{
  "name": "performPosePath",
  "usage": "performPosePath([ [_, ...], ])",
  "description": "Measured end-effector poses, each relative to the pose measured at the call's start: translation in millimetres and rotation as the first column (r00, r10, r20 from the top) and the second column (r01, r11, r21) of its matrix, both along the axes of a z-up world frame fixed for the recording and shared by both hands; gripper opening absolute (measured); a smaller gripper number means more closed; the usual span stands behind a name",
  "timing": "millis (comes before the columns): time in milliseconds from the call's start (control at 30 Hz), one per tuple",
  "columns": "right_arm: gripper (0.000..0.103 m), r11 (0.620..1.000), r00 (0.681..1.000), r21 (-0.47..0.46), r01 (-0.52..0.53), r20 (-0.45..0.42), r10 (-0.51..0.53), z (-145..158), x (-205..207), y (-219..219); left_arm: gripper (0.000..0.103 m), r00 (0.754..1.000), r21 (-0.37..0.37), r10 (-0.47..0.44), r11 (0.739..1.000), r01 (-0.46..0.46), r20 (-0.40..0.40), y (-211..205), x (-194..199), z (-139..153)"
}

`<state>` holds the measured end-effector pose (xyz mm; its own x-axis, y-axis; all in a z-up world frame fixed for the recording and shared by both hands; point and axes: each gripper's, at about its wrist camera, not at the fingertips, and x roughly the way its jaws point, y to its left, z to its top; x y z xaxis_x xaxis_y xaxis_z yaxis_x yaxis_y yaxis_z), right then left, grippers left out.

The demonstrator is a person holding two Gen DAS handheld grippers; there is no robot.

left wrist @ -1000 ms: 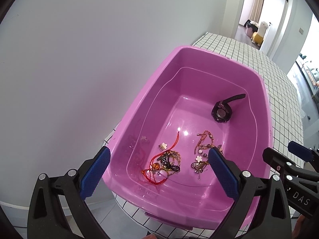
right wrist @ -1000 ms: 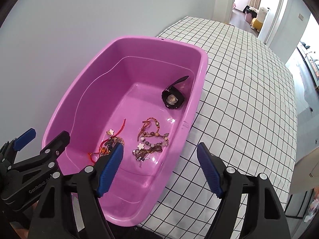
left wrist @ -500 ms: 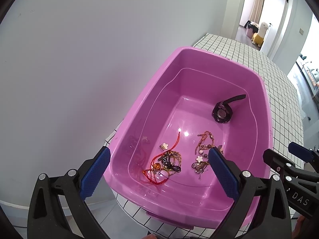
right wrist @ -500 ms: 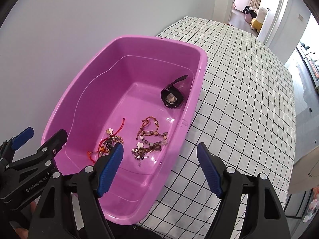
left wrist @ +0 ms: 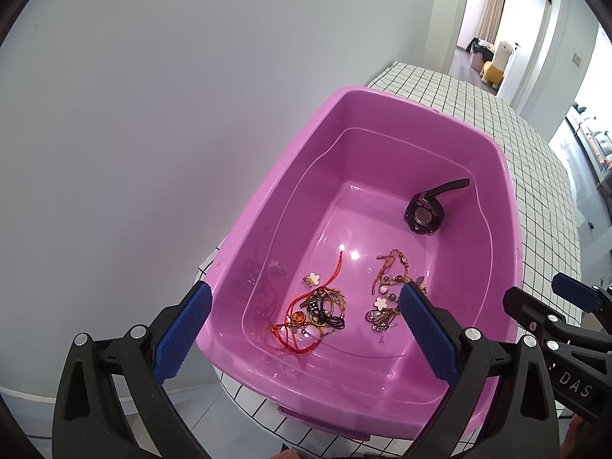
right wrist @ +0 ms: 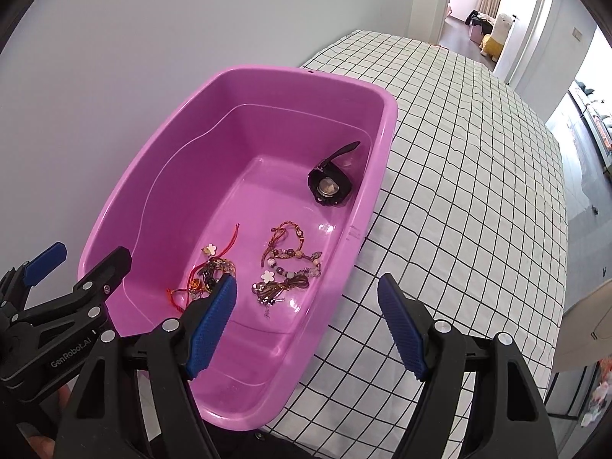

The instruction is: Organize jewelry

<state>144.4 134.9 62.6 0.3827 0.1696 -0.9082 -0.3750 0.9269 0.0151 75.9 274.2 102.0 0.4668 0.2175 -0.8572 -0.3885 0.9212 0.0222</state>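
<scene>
Jewelry lies in two tangles on the floor of a pink plastic tub (left wrist: 382, 122) that sits below and ahead of both grippers. Behind the tub rises a plain white wall (left wrist: 153, 114), touching or just beside its far long side. The tub stands on a white cloth with a black grid (right wrist: 478, 191), which stretches out wide and bare ahead of the right gripper (right wrist: 306, 321) toward an open doorway (right wrist: 482, 0); through it a yellow and white plush toy (right wrist: 497, 32) shows. The tub's near end overhangs the cloth's edge, with pale floor tile (left wrist: 214, 413) under the left gripper (left wrist: 302, 332).

Both grippers hang above the tub's near end with blue pads spread wide and nothing between them. The right one straddles the tub's right rim, its left pad over the basin and its right pad over the cloth.

Farthest ahead, near the right wall of the tub, lies a black watch (left wrist: 424, 216). Closer in are a beaded bracelet cluster (right wrist: 290, 264) and, to its left, a red cord tangle (left wrist: 313, 311) with a small white flower charm (left wrist: 314, 278).
</scene>
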Motion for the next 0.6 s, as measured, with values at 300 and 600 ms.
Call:
performPosePath([
  [300, 0.073, 1.0, 1.0, 0.0, 0.001, -0.001, -0.001, -0.3, -0.4, -0.1, 0.097, 1.0, 0.016, -0.004, 1.0, 0.004, 0.004, -1.7, -0.4, 0.3],
  [600, 0.073, 1.0, 1.0, -0.001, 0.001, -0.001, -0.001, -0.7, -0.9, -0.6, 0.097, 1.0, 0.001, -0.01, 1.0, 0.01, 0.011, 0.0, -0.8, -1.6],
])
